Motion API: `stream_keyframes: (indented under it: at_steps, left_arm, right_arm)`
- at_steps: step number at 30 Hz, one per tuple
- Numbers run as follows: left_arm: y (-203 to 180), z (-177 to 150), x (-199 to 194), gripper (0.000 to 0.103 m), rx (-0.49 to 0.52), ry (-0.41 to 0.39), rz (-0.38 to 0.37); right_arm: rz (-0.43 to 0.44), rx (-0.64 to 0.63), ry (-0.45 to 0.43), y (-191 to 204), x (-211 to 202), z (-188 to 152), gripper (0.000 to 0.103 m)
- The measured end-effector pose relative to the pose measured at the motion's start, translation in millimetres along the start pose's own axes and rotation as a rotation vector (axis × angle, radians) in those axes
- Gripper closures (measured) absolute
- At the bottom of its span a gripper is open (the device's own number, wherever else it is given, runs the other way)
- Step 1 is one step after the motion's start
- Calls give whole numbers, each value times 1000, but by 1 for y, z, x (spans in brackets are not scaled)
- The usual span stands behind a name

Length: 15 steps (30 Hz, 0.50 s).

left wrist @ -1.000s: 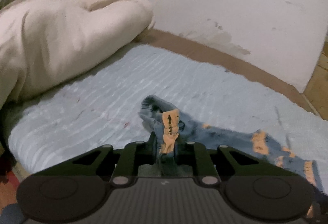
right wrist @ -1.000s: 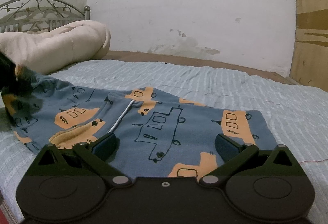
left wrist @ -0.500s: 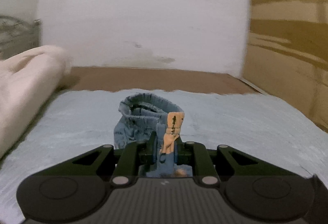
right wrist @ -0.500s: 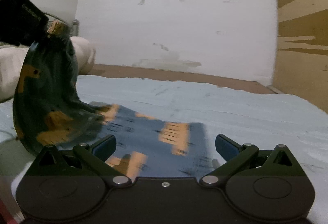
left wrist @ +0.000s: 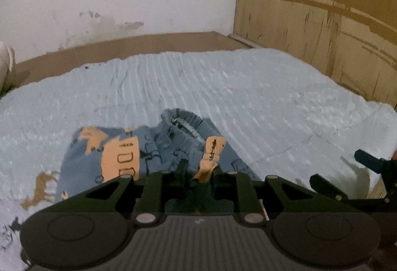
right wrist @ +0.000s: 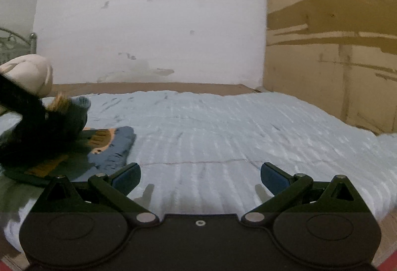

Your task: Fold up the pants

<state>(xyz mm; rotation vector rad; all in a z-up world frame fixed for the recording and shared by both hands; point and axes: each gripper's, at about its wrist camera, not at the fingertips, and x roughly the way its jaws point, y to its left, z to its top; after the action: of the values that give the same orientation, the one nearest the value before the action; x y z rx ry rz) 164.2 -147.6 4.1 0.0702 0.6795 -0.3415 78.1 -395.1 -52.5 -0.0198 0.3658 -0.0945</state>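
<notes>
L gripper [left wrist: 198, 171]: jaws narrow and opening, bunched waistband of the pants [left wrist: 119, 154] sits btwn them, orange-print fold poking up through the gap. Can't tell if the pads press the cloth or just flank it.

Pants: blue w/ orange print, lying on the light blue bedsheet [left wrist: 248, 97], centre-left of L wrist view, elastic waist opening facing up just above the jaws. In R wrist view they're at left-centre of frame, partly behind the L gripper's dark blurred body.

R gripper [right wrist: 199, 175]: jaws spread wide, nothing btwn them, only bare sheet below; blue pads [right wrist: 126, 174] clear of the pants, which lie just up-left of the left pad. R gripper also shows at lower right edge of L wrist view.

Bkgd: white wall [right wrist: 148, 10] top centre, wood panel [right wrist: 335, 47] right side, cream blanket [right wrist: 27, 72] at left edge.
</notes>
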Motion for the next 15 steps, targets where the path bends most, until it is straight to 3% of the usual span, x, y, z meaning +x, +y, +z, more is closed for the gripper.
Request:
stream_keyframes:
  at_steps: [3,4,10,15]
  left_arm:
    - [-7,-9,-4,43,3,2,-29]
    - [-8,-11,-7,37,2,-5,-44]
    - [5,-15,-34,12,-27,-49,-48]
    - [39,-20,-59,1,-148,-83,58]
  right_arm:
    - [-7,12,14,-4,3,-5,1]
    - [-9,14,19,-4,5,-7,1]
    - [5,22,36,0,4,-8,1]
    - [102,56,37,6,4,-4,1]
